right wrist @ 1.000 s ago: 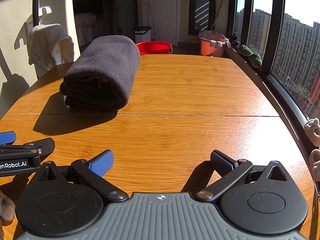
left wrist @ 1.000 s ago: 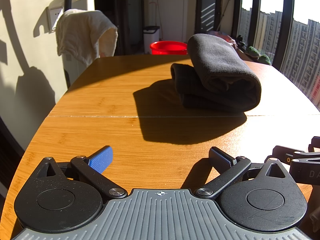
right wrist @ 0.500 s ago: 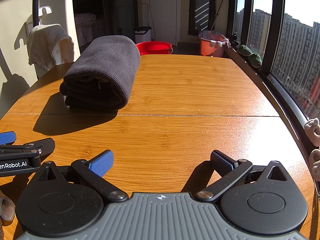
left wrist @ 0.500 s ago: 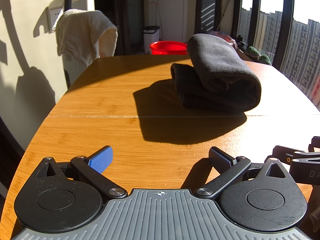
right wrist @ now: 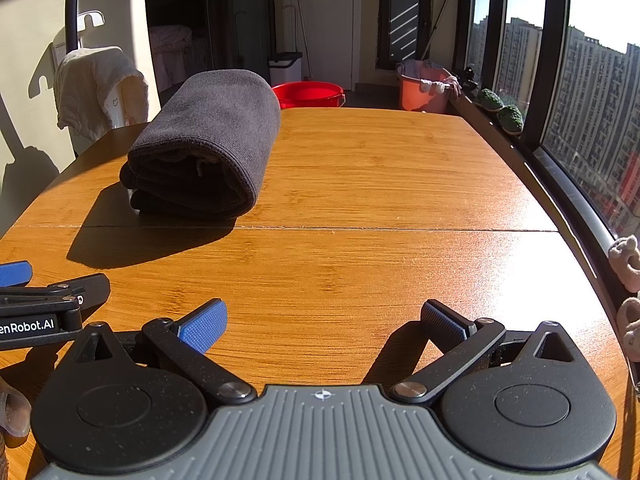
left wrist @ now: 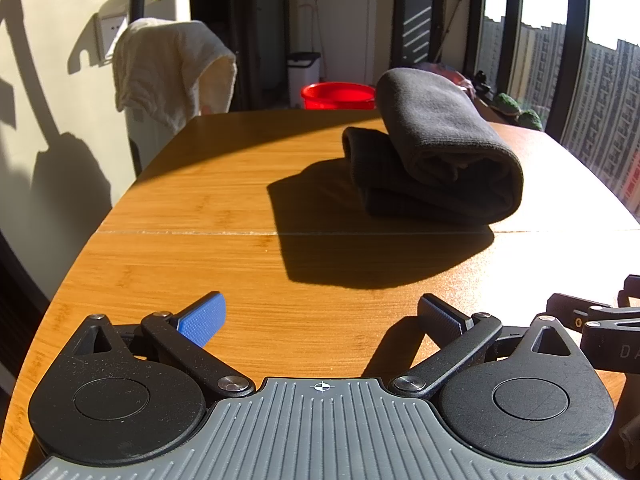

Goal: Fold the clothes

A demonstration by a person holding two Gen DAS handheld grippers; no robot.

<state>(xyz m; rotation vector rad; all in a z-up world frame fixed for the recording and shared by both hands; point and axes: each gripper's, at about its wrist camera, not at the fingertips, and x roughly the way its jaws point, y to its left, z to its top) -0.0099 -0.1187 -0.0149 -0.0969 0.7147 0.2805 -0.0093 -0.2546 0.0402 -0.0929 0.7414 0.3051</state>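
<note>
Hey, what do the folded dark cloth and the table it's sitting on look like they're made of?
The folded dark cloth looks like a thick, soft knit or fleece: matte charcoal, with a fine ribbed texture and rounded, bulky folds. The table appears to be bamboo or a wood laminate: warm orange-brown, fine straight grain, a smooth finish that glares in the sun, and a seam across it.

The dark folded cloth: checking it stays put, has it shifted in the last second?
No. The dark folded cloth sits just beyond the table seam, as before.
</note>
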